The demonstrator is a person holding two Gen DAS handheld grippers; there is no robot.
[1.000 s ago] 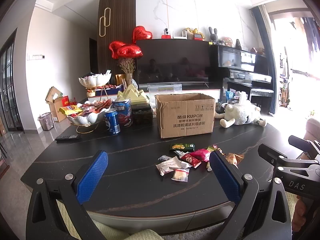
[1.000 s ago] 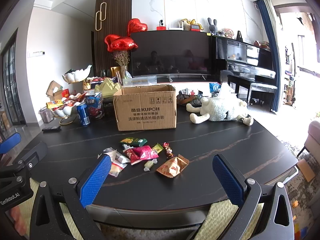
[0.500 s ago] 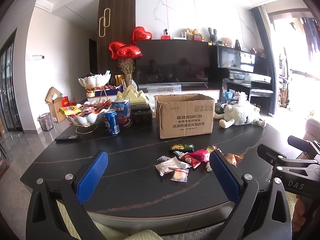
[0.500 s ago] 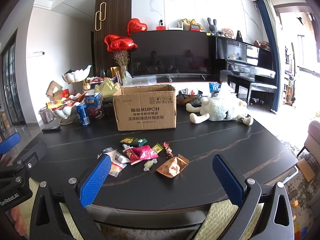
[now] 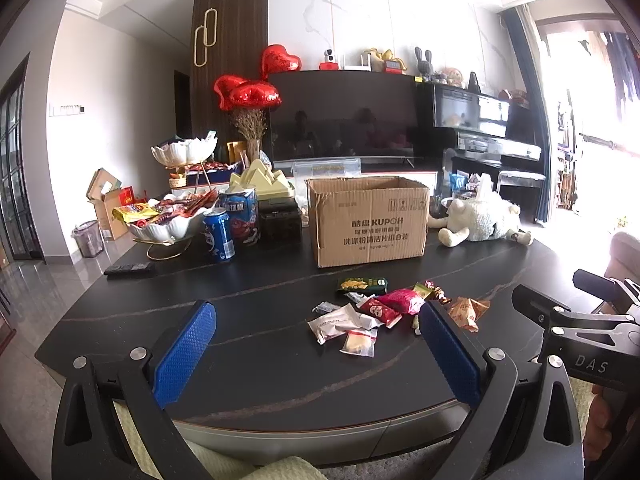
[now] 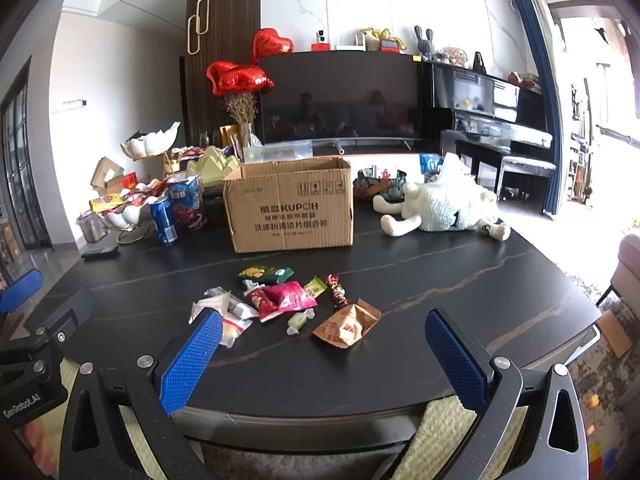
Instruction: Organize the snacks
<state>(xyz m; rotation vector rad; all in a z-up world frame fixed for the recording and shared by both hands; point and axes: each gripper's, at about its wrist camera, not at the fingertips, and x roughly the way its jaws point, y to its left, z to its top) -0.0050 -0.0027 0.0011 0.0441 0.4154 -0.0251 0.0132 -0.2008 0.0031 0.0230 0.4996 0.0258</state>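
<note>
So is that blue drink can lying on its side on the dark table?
No, the blue drink can stands upright on the dark table, beside the white petal-shaped snack bowl.

The left gripper is held level with its blue-padded fingers spread wide and nothing between them. The right gripper sits beside it in the same pose, jaws wide apart and empty, its blue pads pointing forward.

Left gripper spread wide, empty; snacks before cardboard box.
</note>
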